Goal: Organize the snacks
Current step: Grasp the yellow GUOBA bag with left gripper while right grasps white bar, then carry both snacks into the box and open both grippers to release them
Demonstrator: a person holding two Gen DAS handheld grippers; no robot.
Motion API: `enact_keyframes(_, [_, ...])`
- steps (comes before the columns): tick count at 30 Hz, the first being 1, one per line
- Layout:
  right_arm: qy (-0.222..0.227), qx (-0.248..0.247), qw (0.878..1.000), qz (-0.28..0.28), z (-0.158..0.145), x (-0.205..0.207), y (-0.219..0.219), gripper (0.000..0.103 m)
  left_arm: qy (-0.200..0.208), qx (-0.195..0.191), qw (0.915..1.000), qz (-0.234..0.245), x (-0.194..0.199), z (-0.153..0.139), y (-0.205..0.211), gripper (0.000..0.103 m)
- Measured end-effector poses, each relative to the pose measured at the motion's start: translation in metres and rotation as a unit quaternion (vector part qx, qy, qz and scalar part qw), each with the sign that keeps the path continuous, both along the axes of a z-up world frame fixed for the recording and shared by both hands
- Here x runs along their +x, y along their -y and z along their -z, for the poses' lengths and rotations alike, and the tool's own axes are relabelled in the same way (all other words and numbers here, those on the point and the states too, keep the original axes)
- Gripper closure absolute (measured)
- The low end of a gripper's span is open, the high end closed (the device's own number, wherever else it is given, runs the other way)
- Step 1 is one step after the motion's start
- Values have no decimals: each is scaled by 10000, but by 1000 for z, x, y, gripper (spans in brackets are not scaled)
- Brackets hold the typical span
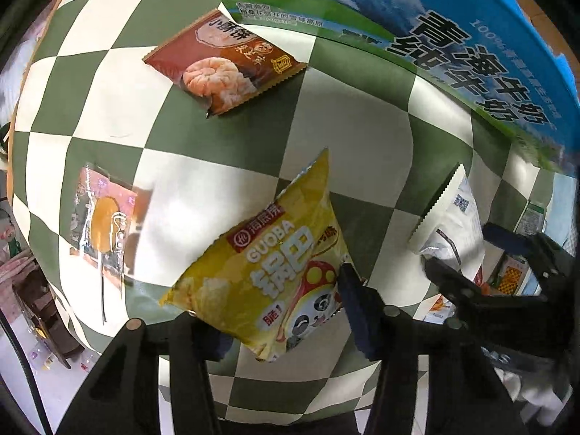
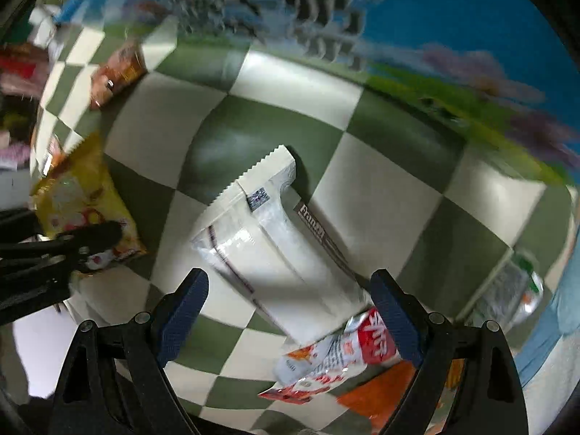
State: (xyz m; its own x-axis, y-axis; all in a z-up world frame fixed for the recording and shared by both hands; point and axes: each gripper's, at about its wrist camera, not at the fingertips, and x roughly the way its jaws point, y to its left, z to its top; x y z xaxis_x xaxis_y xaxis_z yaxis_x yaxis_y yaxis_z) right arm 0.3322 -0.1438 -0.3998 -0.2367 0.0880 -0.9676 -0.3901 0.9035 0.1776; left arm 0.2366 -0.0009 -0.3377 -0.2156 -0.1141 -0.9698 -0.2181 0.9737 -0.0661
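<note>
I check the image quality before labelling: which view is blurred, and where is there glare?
Right wrist view: motion blur smears the blue milk carton lettering; the white packet shows a glossy highlight. Left wrist view: sharp, carton print readable; glare on the clear lollipop wrapper; fisheye bends the checkered tablecloth.

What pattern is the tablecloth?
The tablecloth is a green and white checkerboard, clearest in the left wrist view.
</note>
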Motion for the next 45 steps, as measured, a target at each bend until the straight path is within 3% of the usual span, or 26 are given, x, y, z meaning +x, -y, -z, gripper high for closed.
enact_keyframes(6, [-120, 176, 9996, 190, 19, 2, 1, 14, -75, -114, 9983, -569, 5, 6, -15, 51])
enact_keyframes(8, [-79, 284, 9989, 352, 15, 3, 7, 22, -52, -45, 9982, -596, 11, 6, -16, 52])
enact_keyframes(13, [8, 412, 9968, 688, 4, -8, 16, 36, 397, 393, 9984, -38, 14, -11, 0, 70])
enact_keyframes(16, [71, 495, 9947, 903, -3, -20, 23, 42, 598, 446, 9971, 167, 6, -19, 8, 75])
enact_keyframes(28, [393, 727, 9853, 1496, -31, -87, 31, 43, 848, 419, 9944, 478, -35, -34, 11, 80])
enact_keyframes(36, [678, 990, 9776, 1727, -78, -113, 44, 43, 1103, 328, 9914, 617, -42, -58, 16, 81])
enact_keyframes(42, [880, 1147, 9721, 1848, -122, -103, 57, 43, 1426, 160, 9866, 775, -39, -97, 16, 81])
enact_keyframes(45, [1011, 1256, 9667, 1986, -142, -102, 52, 43, 1621, 44, 9830, 864, -32, -132, 10, 81])
